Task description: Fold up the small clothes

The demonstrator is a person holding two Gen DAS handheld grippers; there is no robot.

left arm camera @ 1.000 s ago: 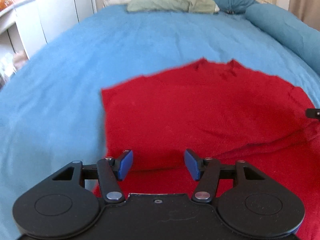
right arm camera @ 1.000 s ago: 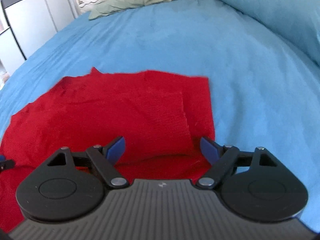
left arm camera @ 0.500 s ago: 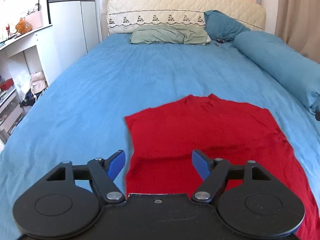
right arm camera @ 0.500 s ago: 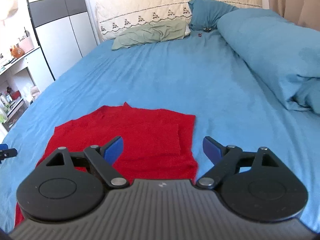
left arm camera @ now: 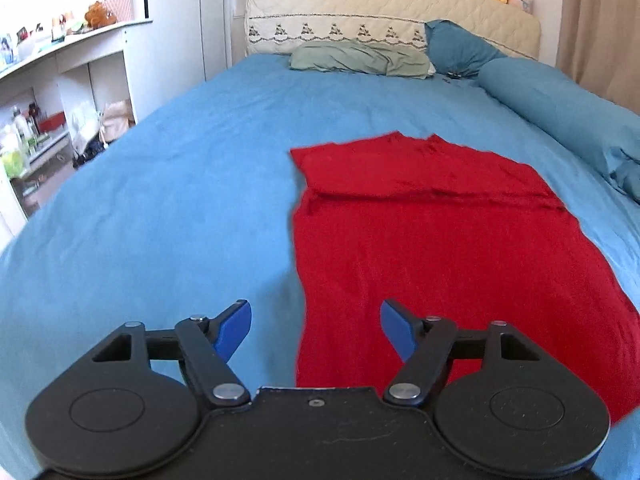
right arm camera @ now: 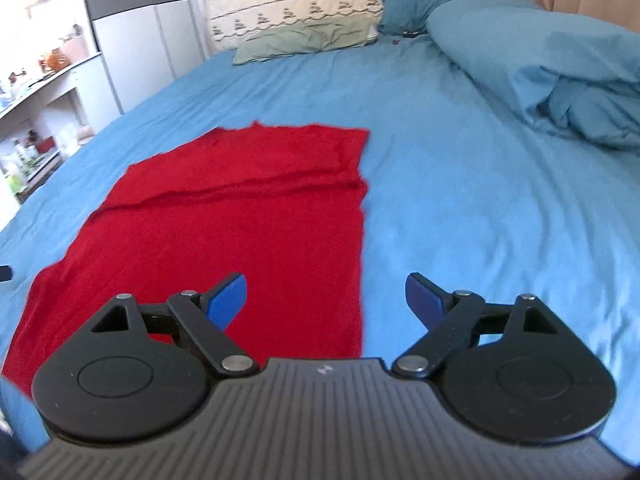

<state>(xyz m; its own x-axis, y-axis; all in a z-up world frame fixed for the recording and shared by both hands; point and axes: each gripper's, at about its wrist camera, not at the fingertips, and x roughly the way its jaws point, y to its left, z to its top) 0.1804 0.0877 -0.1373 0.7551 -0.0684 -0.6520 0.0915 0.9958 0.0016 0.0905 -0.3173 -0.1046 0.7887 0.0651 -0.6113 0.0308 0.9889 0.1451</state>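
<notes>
A red garment (left arm camera: 440, 240) lies flat on the blue bed, with its far part folded over toward me in a band. It also shows in the right wrist view (right arm camera: 240, 216). My left gripper (left arm camera: 315, 330) is open and empty, raised over the garment's near left edge. My right gripper (right arm camera: 326, 302) is open and empty, raised over the garment's near right edge. The left gripper's fingertip (right arm camera: 5, 273) shows at the far left of the right wrist view.
The blue bedsheet (left arm camera: 180, 208) spreads around the garment. A rolled blue duvet (right arm camera: 540, 64) lies along the right side. Pillows (left arm camera: 360, 58) and a headboard stand at the far end. White shelves (left arm camera: 60, 100) with clutter stand to the left.
Both grippers have pulled back toward the near end of the garment and risen. The left gripper's jaws have opened wider. The garment's top fold stays lying flat.
</notes>
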